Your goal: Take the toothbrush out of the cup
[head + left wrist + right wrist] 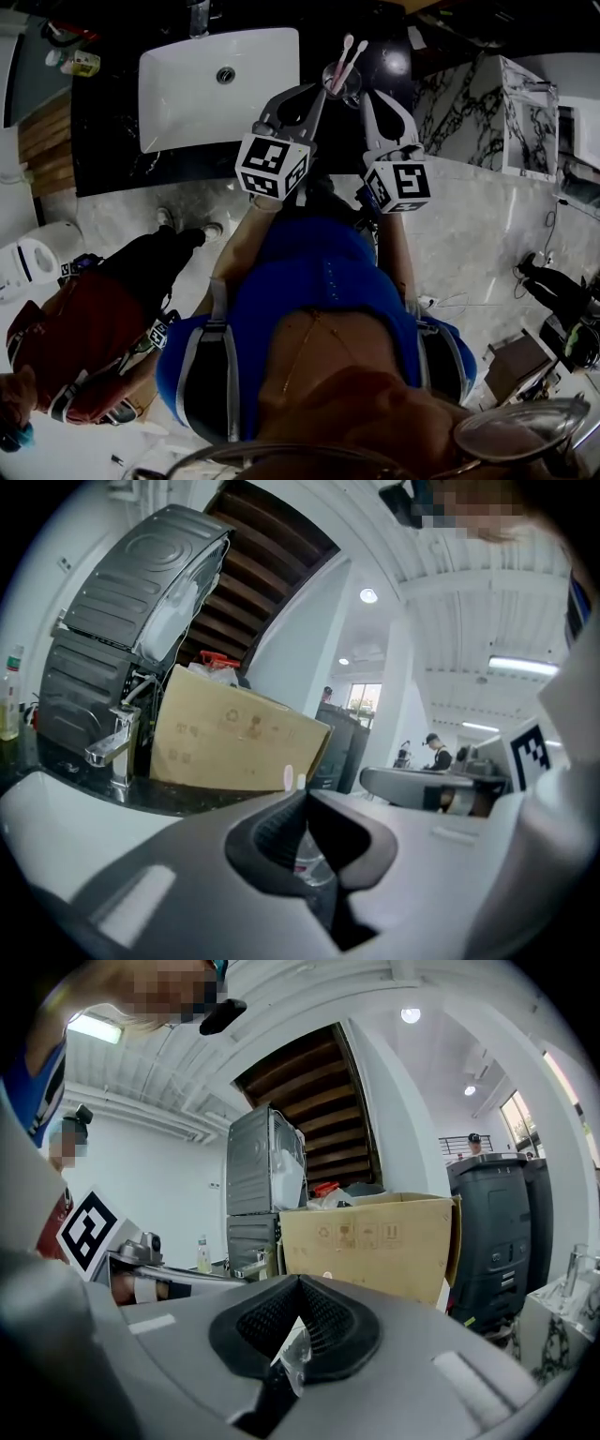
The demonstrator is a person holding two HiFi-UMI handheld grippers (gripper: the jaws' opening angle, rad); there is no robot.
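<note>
**A:** Toothbrush [343, 61]: standing in the cup [343, 87], leaning, head up. Not out yet. A second brush [355, 59] shares the cup, and the handles sit close together.

**B:** Cup's place?

**A:** On the black counter [112, 131], just right of the white sink [202, 84]. Left gripper [322, 94] noses in at its left and right gripper [367, 96] at its right, so the cup sits between the two tips.

**B:** Jaws?

**A:** Both pairs pinched together, nothing clamped. In the left gripper view the tips meet just under two brush heads. Clear cup wall shows through the hollow behind the pads. The right gripper view shows the same closed pinch.

**B:** What could go wrong?

**A:** Closed tips can't take a handle, so one pair must part first. If it parts this near, a jaw may knock the cup. It looks light and tall, so I'd expect it to tip or skid on the glossy counter. With the brushes so close, a grab could catch both. A slim, smooth handle may also slip, or drag the cup up if the other gripper doesn't steady it.

**B:** Materials?

**A:** The cup is round, clear and shiny; glass or plastic, can't tell. The handles are thin, pink and white. The pads are dark and ribbed, with a V-shaped hollow. The counter is polished black, and the sink is glazed, rectangular, with rounded corners.
</note>
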